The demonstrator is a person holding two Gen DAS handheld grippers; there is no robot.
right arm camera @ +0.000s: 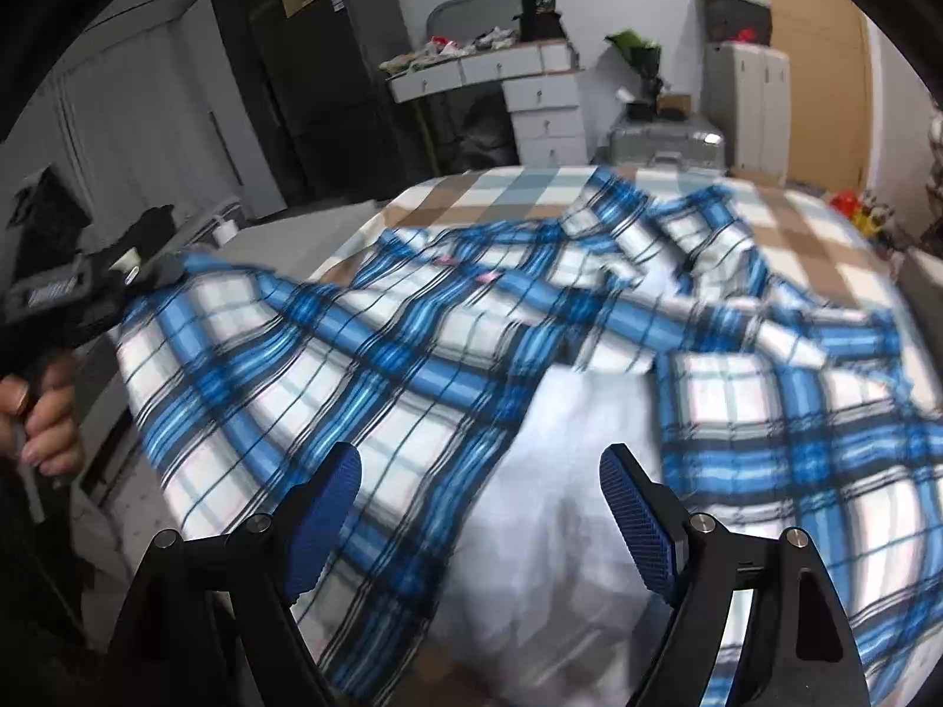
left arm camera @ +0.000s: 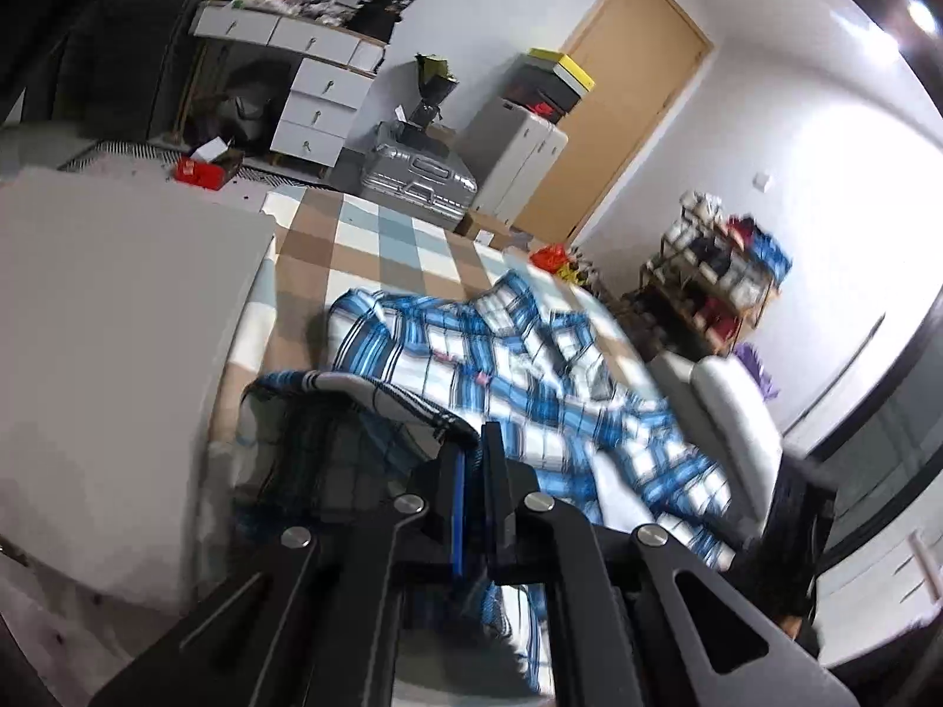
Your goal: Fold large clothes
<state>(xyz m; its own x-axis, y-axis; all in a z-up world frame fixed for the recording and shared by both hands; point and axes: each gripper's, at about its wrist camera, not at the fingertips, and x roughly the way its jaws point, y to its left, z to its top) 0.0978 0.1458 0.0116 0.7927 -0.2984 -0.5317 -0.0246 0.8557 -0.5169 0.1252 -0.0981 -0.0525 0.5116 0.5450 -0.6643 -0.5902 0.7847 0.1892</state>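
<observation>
**Shirt edge gripped at the left, right tongs spread for the next hold**

The left tongs (left arm camera: 471, 459) were seen clamped tight on a fold of the plaid shirt (left arm camera: 530, 377), the cloth bunched over the jaws toward 11 o'clock and lifted off the bed (left arm camera: 377, 235). The right tongs (right arm camera: 480, 506) stood wide apart with nothing pinched; shirt fabric and a white lining lay below the gap, untouched by the blue pads (right arm camera: 327, 512).

The shirt was spread crumpled across the checked bed cover, its body stretched from the held edge at 9 o'clock in the right wrist view toward loose sleeves at 1 and 3 o'clock. The step in hand was judged to be the early gathering of the garment: one edge was secured, none by the other tongs. The next move was thought to call for the right tongs to be lowered onto a matching hem or corner and closed there, so the cloth could be drawn flat.

In the right wrist view the left tool was seen at 9 o'clock, gripped by a hand (right arm camera: 41, 412) with fingers curled round its handle. Both tools were angled downward toward the bed.
</observation>
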